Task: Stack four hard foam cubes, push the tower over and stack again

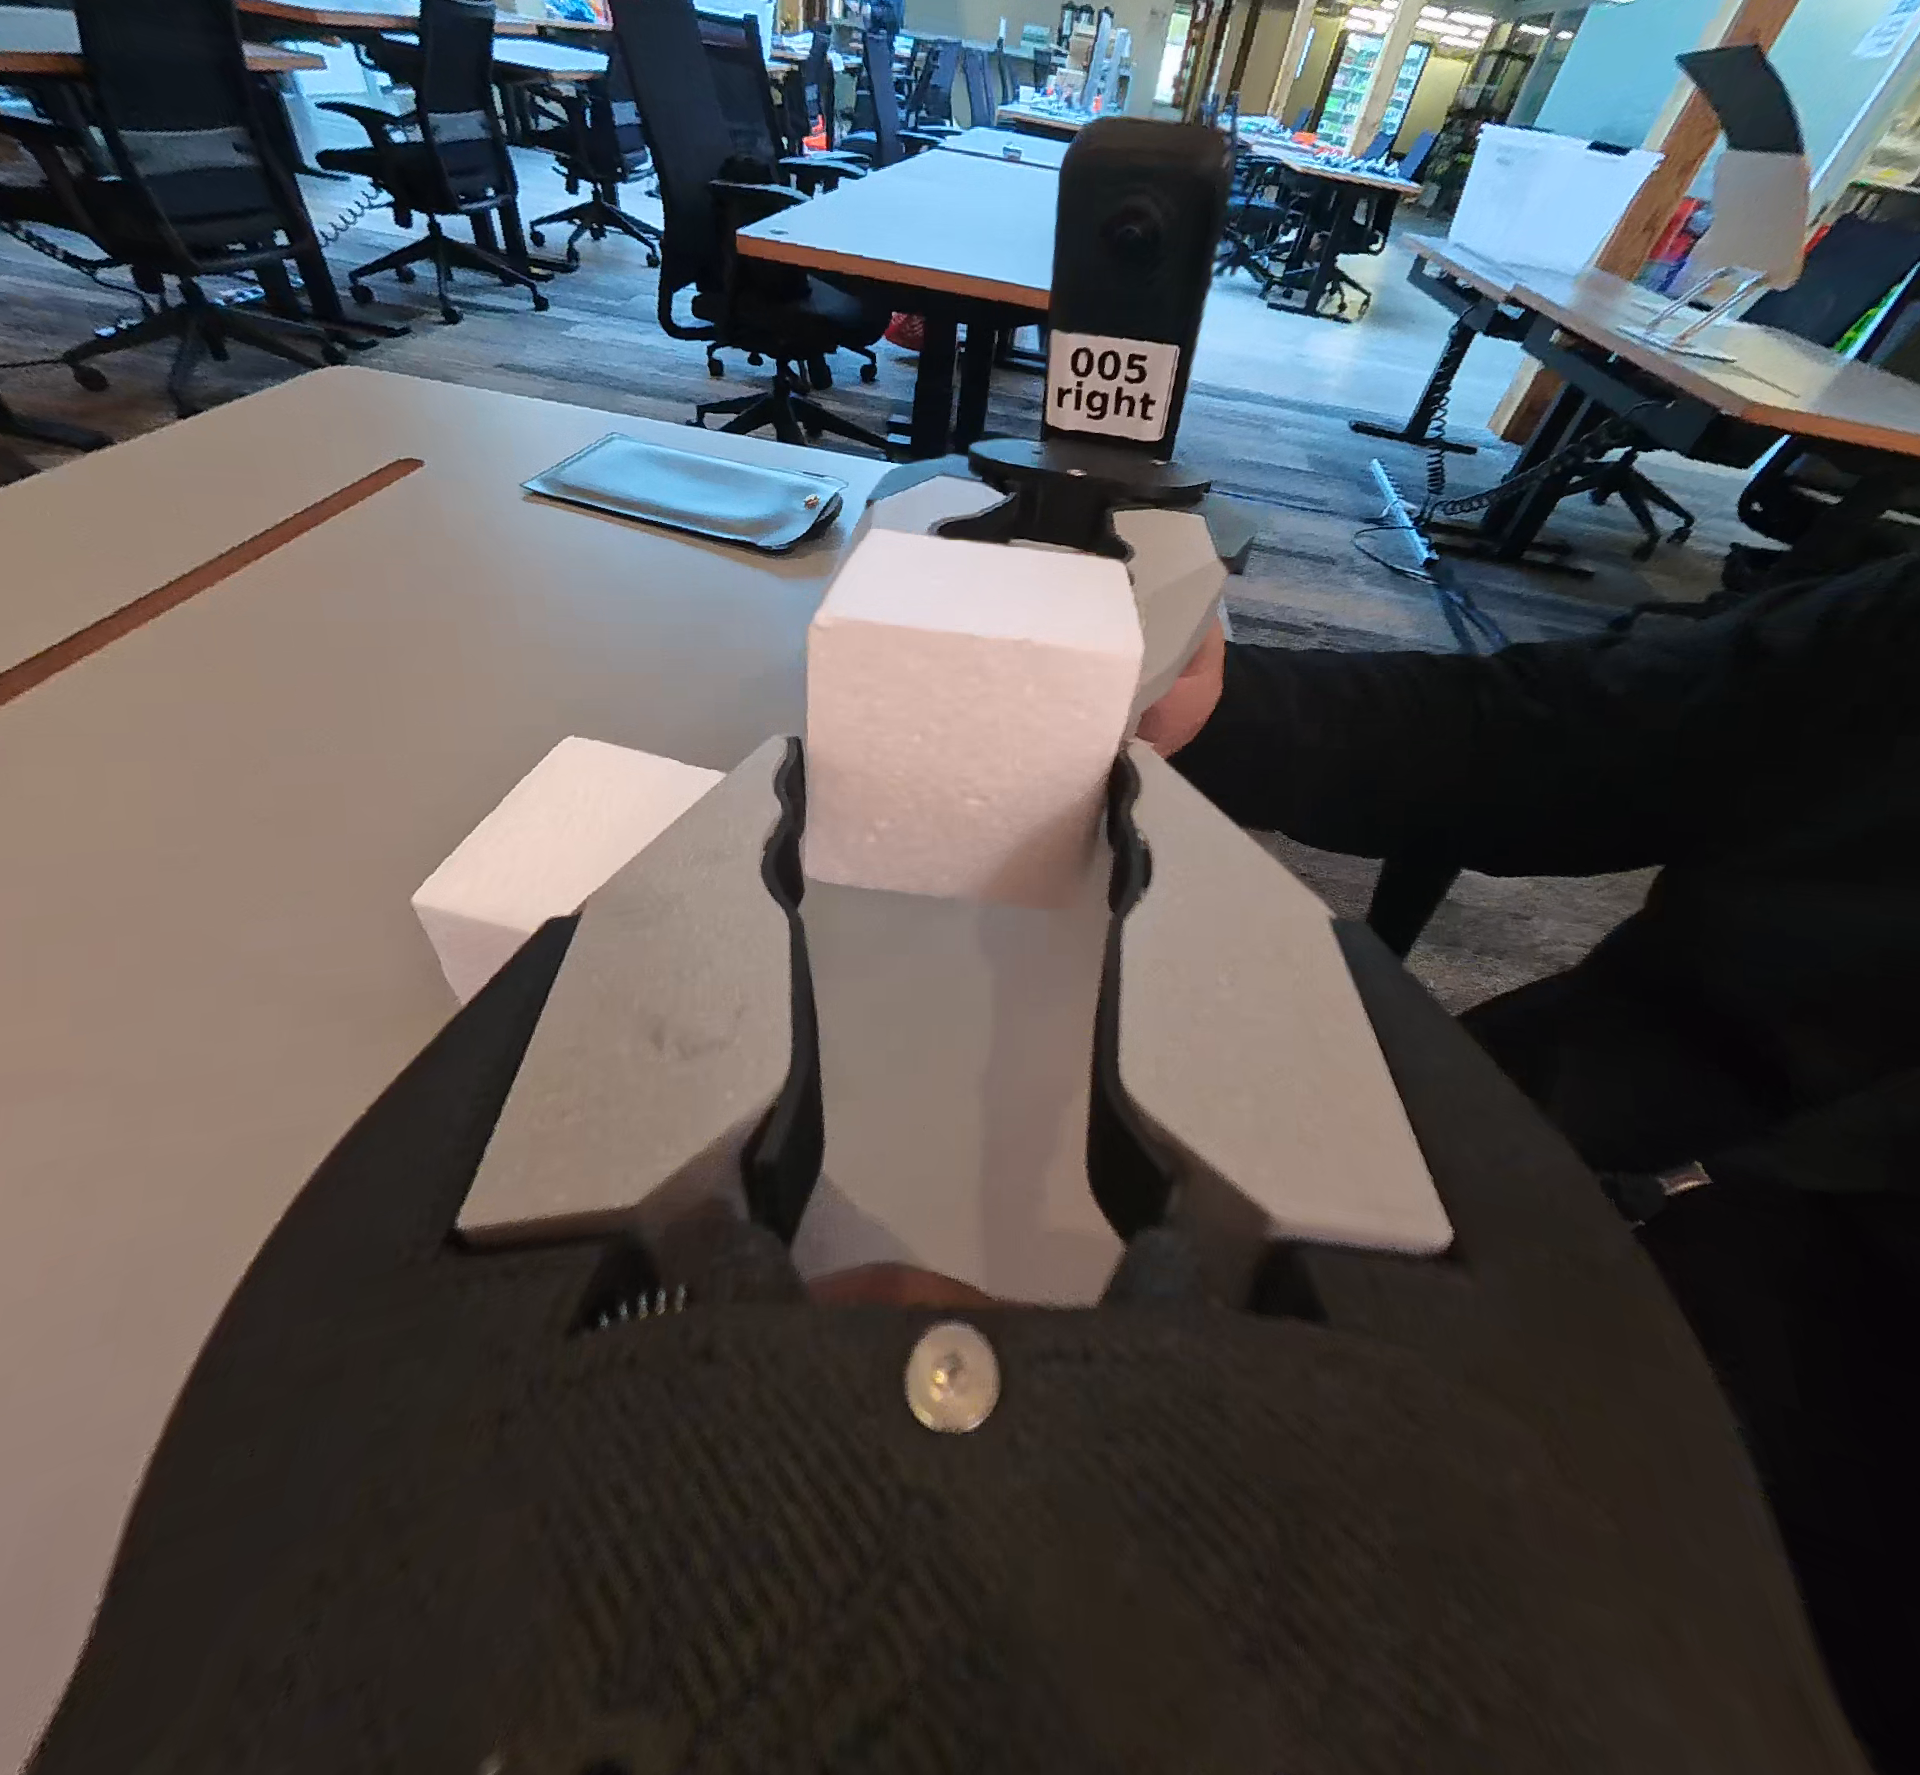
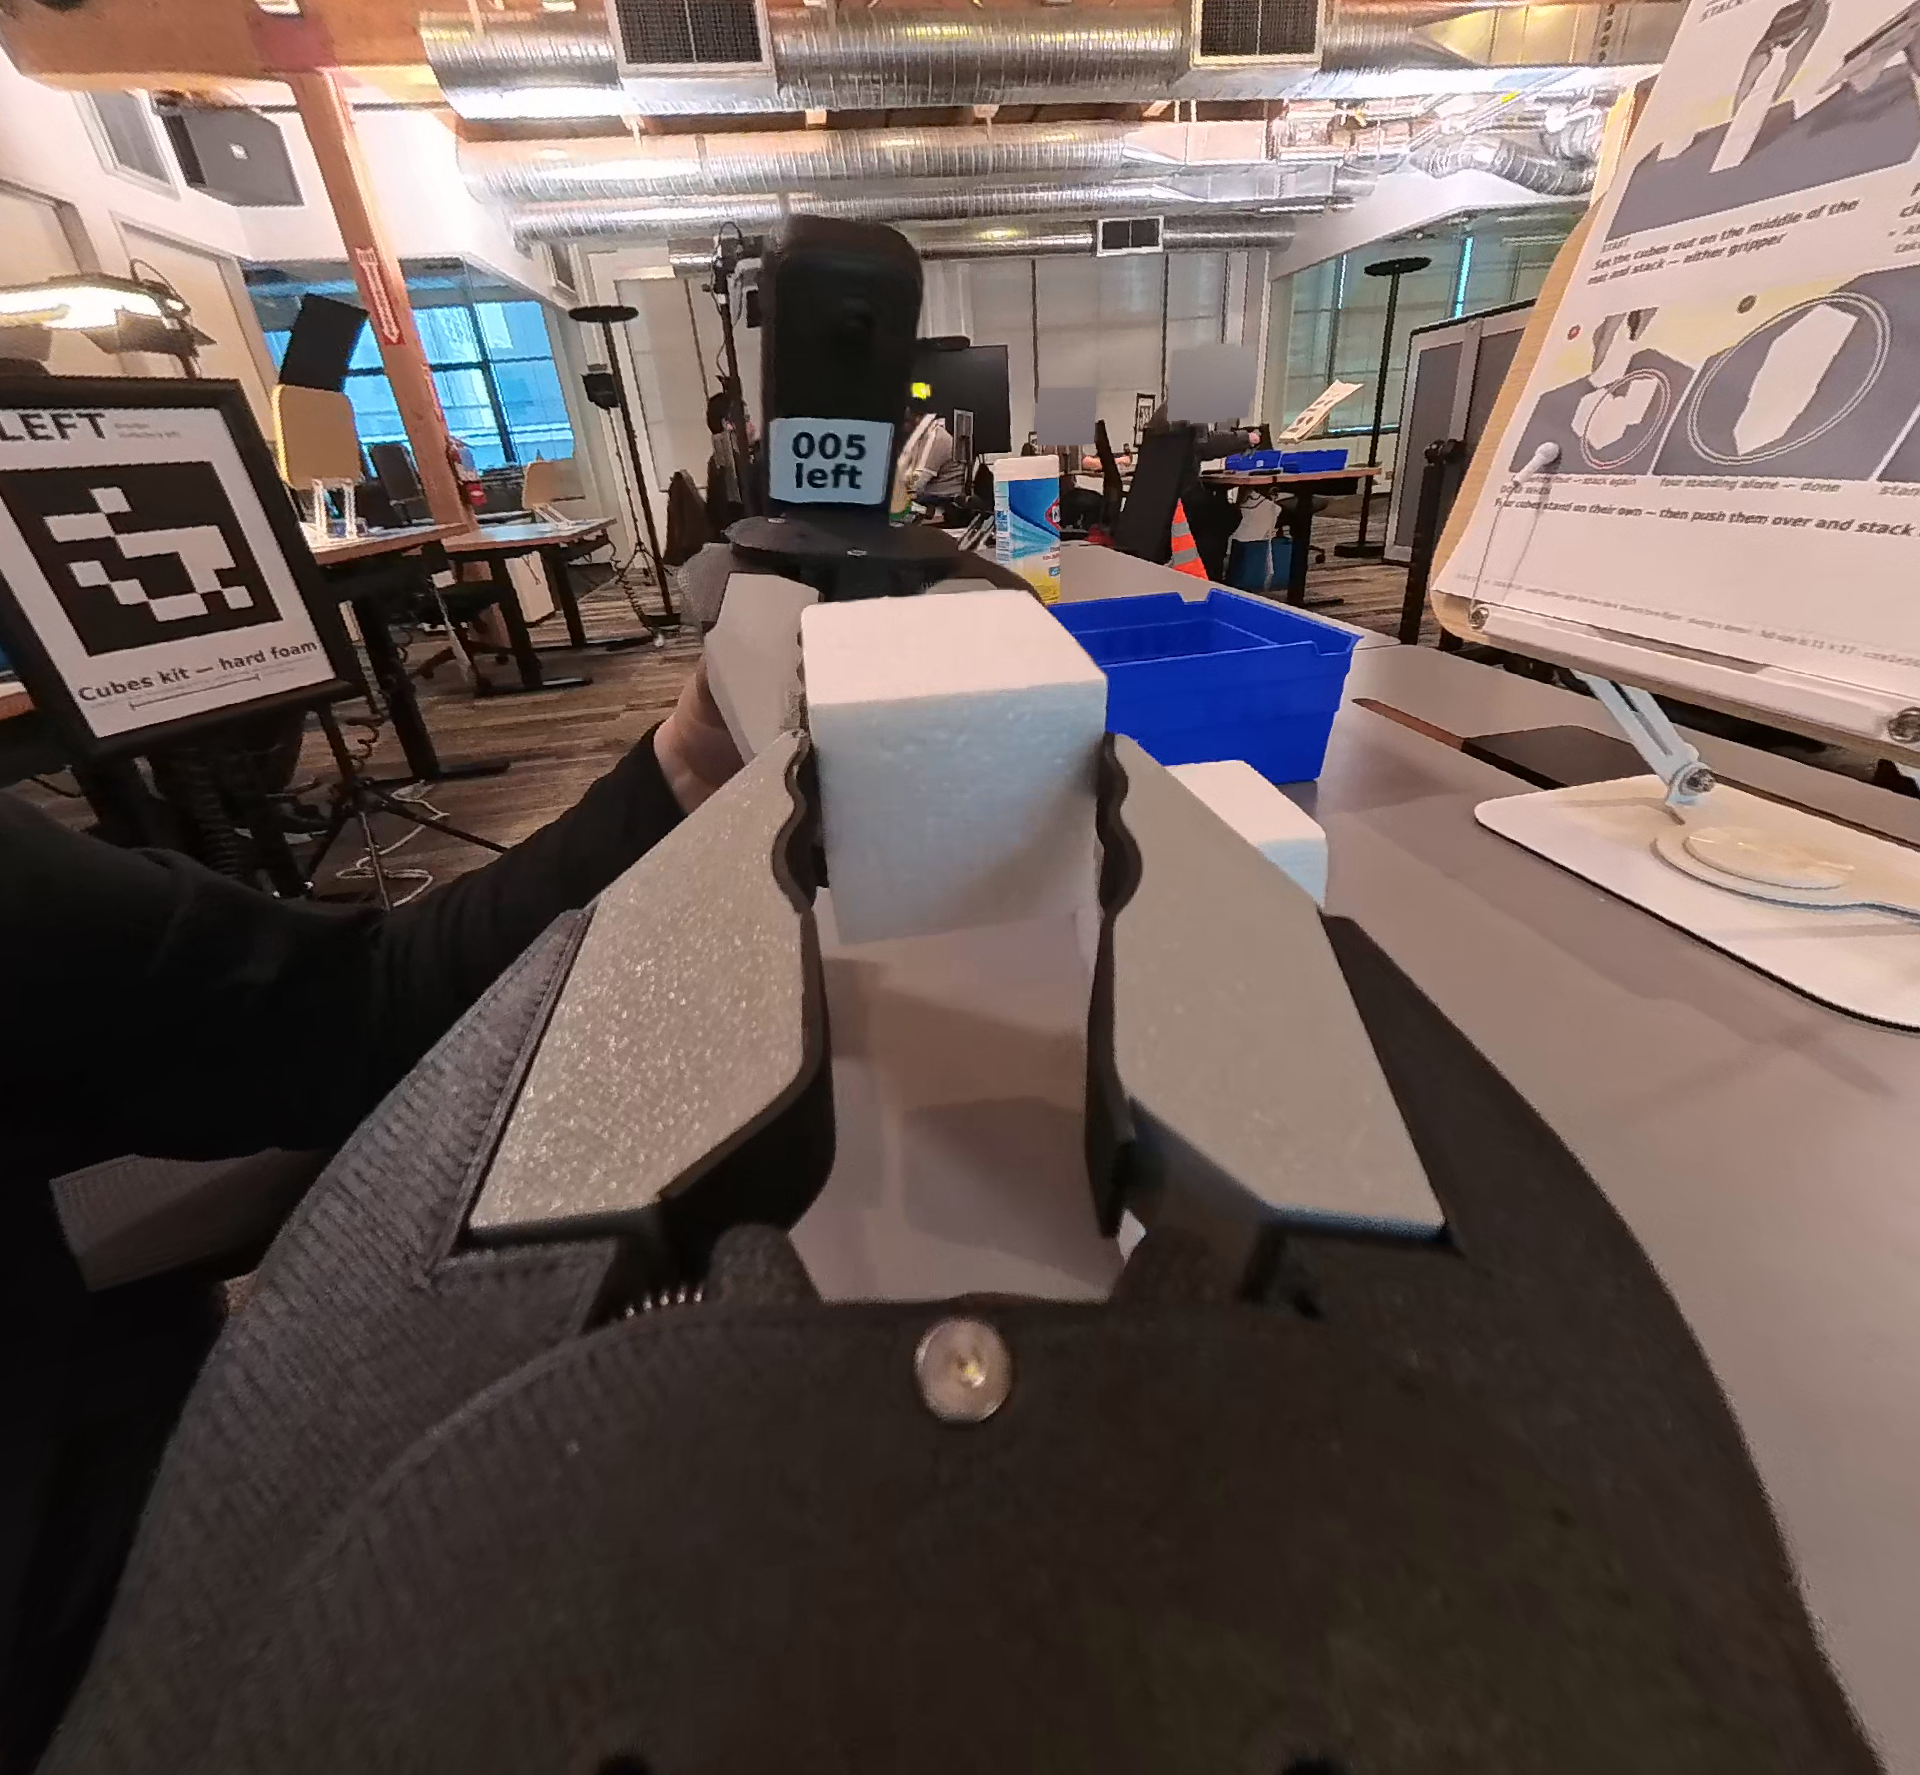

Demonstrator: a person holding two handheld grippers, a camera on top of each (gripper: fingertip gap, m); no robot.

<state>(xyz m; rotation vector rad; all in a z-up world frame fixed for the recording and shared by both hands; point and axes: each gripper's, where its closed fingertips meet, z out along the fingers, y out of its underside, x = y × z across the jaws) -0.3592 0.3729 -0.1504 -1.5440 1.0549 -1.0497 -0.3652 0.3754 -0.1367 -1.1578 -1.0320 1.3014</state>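
A white foam cube [image 1: 966, 738] sits between the pads of my left gripper [image 1: 956, 832], which is shut on it above the grey table [image 1: 312, 686]. My right gripper [image 1: 1049, 530] faces it from the far side of the same cube. In the right wrist view the cube [image 2: 951, 759] sits between the pads of my right gripper [image 2: 956, 842], with the left gripper [image 2: 831, 572] just behind. Pale foam [image 2: 966, 1102] shows under the held cube. I cannot tell whether they touch. Another cube [image 1: 551, 852] rests on the table beside them; it also shows in the right wrist view [image 2: 1257, 821].
A dark flat pouch [image 1: 686, 499] lies on the table behind. A blue bin [image 2: 1216, 686] and a wipes canister [image 2: 1027, 520] stand at the far side. An instruction board on a white stand [image 2: 1662, 852] is to the right. A framed sign [image 2: 156, 562] stands on the left. A black sleeve [image 1: 1507, 738] reaches in. Only a small space, under 4 cm, lies between the two pairs of fingers.
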